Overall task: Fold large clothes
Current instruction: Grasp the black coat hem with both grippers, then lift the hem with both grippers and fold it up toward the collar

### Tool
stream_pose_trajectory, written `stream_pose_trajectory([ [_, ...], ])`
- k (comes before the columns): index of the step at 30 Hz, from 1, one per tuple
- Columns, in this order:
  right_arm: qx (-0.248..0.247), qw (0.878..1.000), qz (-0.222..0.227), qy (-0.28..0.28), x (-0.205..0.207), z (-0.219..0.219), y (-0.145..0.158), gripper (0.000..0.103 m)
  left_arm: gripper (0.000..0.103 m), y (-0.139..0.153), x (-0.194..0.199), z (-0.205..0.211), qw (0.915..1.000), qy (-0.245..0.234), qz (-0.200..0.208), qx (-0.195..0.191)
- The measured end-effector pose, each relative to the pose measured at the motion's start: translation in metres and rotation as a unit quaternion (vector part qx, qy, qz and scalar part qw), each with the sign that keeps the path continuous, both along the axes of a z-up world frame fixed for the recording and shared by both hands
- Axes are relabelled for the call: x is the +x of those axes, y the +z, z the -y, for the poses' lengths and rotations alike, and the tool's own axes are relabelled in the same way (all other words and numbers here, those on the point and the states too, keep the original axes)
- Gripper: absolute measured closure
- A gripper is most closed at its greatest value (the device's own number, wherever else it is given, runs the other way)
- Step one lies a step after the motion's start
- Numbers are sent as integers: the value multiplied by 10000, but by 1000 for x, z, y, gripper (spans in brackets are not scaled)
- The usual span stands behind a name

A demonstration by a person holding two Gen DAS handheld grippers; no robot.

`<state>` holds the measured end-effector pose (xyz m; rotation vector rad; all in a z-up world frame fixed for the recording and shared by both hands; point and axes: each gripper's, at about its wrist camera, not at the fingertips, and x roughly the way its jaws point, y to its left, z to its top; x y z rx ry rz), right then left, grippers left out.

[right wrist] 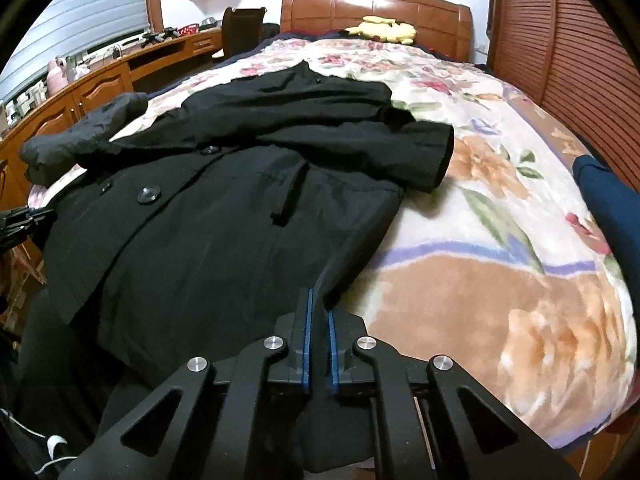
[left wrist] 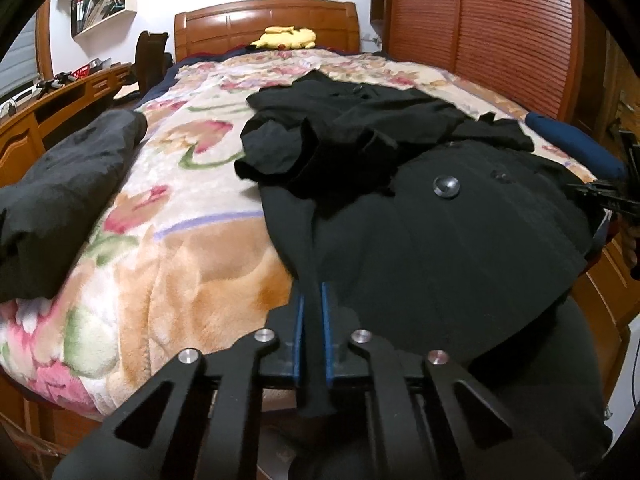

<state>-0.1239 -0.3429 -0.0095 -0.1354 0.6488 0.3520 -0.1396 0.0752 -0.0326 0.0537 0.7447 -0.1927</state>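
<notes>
A large black coat (left wrist: 440, 232) with round buttons lies lengthwise on the bed, its hem hanging over the foot edge; it also shows in the right wrist view (right wrist: 208, 216). Its sleeves are folded in across the chest (left wrist: 320, 140). My left gripper (left wrist: 313, 300) is shut on the coat's left hem edge, cloth pinched between the blue pads. My right gripper (right wrist: 319, 304) is shut on the coat's right hem corner. The right gripper also shows at the far right of the left wrist view (left wrist: 608, 194).
The bed has a floral blanket (left wrist: 180, 208). A dark grey garment (left wrist: 68, 188) lies on its left side, a blue garment (right wrist: 612, 208) on its right. A yellow plush toy (left wrist: 286, 38) sits by the headboard. A wooden desk (right wrist: 100, 80) runs left, a slatted wardrobe (left wrist: 480, 24) right.
</notes>
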Motion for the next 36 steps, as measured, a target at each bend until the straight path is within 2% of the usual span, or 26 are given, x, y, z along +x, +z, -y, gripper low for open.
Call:
stream_pose_trajectory([
  [9, 359, 9961, 803, 72, -22, 5, 47, 99, 98, 63, -24, 0, 9954, 6, 939, -172],
  [19, 462, 9866, 1511, 414, -65, 0, 96, 99, 98, 118, -50, -8, 9867, -57, 1605, -249],
  [31, 503, 9760, 2019, 642, -112, 18, 113, 99, 98, 154, -73, -28, 9777, 47, 2081, -293],
  [36, 472, 9761, 2027, 625, -98, 20, 111, 99, 98, 154, -58, -27, 9792, 83, 2016, -195],
])
